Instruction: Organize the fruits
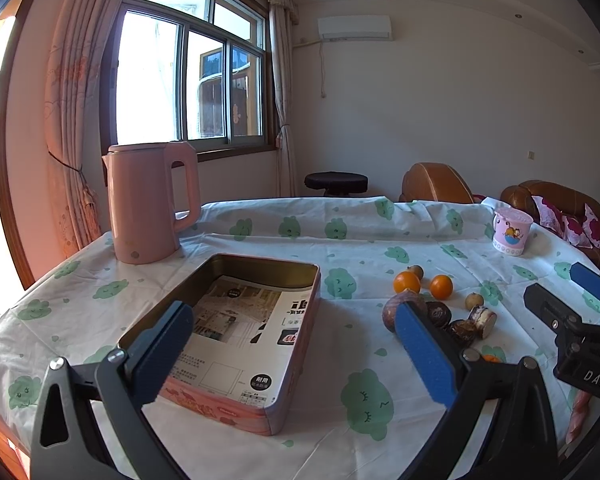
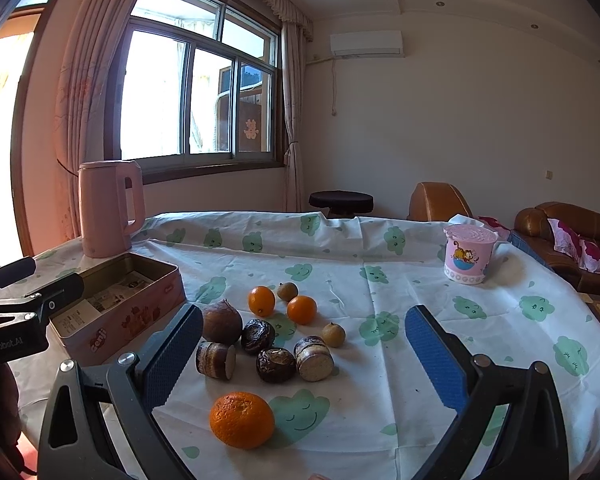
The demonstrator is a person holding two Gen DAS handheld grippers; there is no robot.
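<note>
An open pink tin box (image 1: 260, 396) with printed paper inside lies on the table, also in the right wrist view (image 2: 140, 316). Fruits lie in a loose group to its right: a large orange (image 2: 242, 419), two small oranges (image 2: 261, 300) (image 2: 302, 309), a brown round fruit (image 2: 221, 322), several dark chestnut-like pieces (image 2: 276, 365) and small longans (image 2: 333, 334). My left gripper (image 1: 296, 352) is open and empty above the box's right side. My right gripper (image 2: 304, 356) is open and empty, over the fruit group; it shows in the left wrist view (image 1: 556, 294).
A pink kettle (image 1: 148, 204) stands at the table's back left. A pink cartoon cup (image 2: 468, 254) stands at the back right. The table has a white cloth with green clouds (image 2: 420, 320). Brown sofas and a stool stand beyond it.
</note>
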